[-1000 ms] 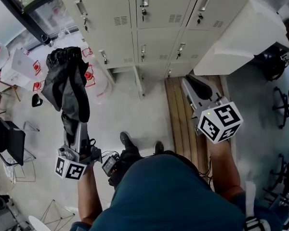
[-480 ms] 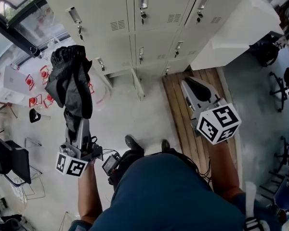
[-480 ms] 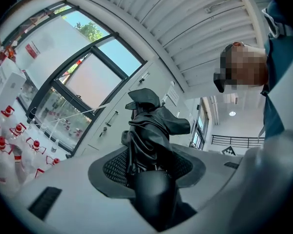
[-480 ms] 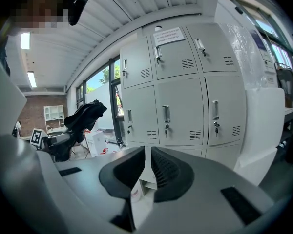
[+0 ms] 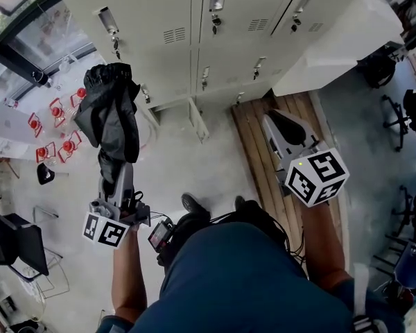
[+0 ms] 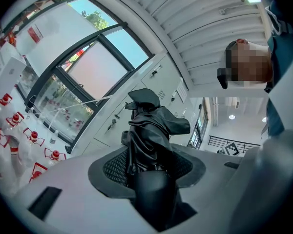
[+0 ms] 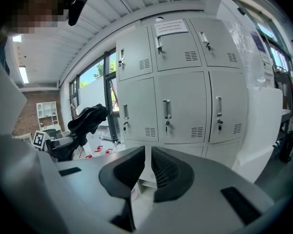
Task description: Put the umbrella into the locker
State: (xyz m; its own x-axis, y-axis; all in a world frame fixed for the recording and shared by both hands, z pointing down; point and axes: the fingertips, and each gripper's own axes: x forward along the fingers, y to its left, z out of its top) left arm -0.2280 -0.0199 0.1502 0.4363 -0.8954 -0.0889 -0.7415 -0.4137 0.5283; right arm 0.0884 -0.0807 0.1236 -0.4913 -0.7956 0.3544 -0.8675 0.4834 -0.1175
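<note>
A black folded umbrella (image 5: 111, 120) sticks forward out of my left gripper (image 5: 116, 177), which is shut on its handle end. In the left gripper view the umbrella (image 6: 151, 135) fills the gap between the jaws, with its crumpled fabric pointing at the grey lockers (image 6: 151, 82). The bank of lockers (image 5: 173, 54) stands just ahead, all doors closed, with keys in the locks. My right gripper (image 5: 274, 122) hangs lower right over the wooden boards, empty, its pads nearly together. In the right gripper view that gripper (image 7: 146, 167) faces the lockers (image 7: 185, 101), with the umbrella (image 7: 88, 118) at left.
Wooden boards (image 5: 267, 165) lie on the floor before the right lockers. A white wrapped bulk (image 5: 340, 47) stands at the right, with office chairs (image 5: 395, 123) beyond. Left is a window wall with red-marked signs (image 5: 55, 109) and a black chair (image 5: 14, 245). The person's shoes (image 5: 194, 203) show below.
The left gripper with the umbrella has moved right and closer to the lockers. The right gripper has shifted slightly forward. Neither grip has changed.
</note>
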